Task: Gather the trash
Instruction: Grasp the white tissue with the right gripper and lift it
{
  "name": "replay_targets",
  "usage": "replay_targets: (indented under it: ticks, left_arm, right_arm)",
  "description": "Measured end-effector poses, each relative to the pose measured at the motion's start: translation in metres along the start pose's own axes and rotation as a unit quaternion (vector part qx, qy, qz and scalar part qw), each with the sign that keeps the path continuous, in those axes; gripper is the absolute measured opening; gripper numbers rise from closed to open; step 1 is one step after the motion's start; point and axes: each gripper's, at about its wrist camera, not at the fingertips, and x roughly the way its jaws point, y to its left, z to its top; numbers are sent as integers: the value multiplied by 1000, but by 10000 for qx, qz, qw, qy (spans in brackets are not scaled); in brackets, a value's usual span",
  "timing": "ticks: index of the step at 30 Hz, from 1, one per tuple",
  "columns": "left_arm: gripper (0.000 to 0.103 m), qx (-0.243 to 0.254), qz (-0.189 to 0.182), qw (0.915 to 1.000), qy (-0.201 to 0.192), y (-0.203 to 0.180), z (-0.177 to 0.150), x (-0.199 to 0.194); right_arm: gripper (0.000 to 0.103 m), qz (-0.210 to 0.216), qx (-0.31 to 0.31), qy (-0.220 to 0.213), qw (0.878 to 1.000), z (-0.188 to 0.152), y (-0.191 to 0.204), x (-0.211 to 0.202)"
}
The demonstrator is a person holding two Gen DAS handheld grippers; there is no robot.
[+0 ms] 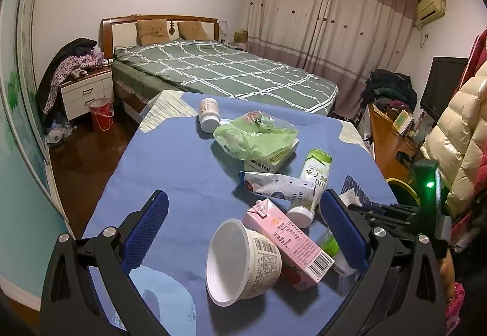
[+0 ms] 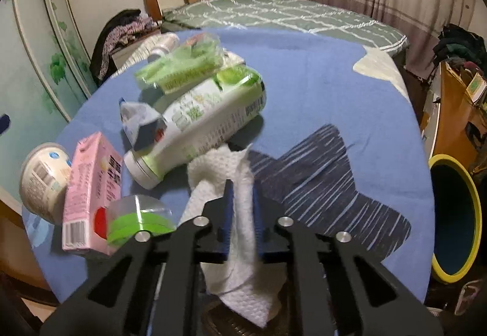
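Right gripper jaws clamped on a crumpled white paper towel, embossed and limp, at the near edge of the blue tabletop. Left gripper jaws wide, nothing held, straddling a tipped empty white cup and pink carton. Yellow-rimmed bin stands right of the tabletop, inside dark, contents unclear.
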Motion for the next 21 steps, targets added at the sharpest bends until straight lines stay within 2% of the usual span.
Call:
replay_targets:
  ticks: [7, 10, 12, 13, 14, 15, 16, 21]
  left_arm:
    - [98, -9, 4, 10000, 8, 2, -1, 2]
    - [98, 24, -4, 10000, 39, -1, -2, 6]
    - [98, 38, -19, 10000, 46, -2, -3, 6]
    - [98, 50, -25, 10000, 48, -3, -4, 7]
    - [98, 59, -26, 10000, 48, -3, -4, 6]
    - [98, 74, -26, 10000, 47, -4, -4, 6]
    - [98, 82, -28, 10000, 40, -4, -4, 5]
    - [98, 81, 2, 10000, -36, -4, -3, 0]
  right_arm:
    - [0, 19, 81, -527, 9986, 10, -5, -38]
    - [0, 4, 86, -703, 9975, 16, -8, -54]
    - [2, 23, 74, -658, 9978, 17, -9, -54]
    - [6, 23, 94, -602, 9981, 17, -10, -50]
    - [26, -5, 71, -474, 9988, 16, -10, -42]
    - [51, 7, 74, -387, 9992, 14, -10, -37]
    - [57, 44, 96, -313, 9995, 12, -10, -30]
    - [59, 77, -25, 46, 10000, 5, 0, -1]
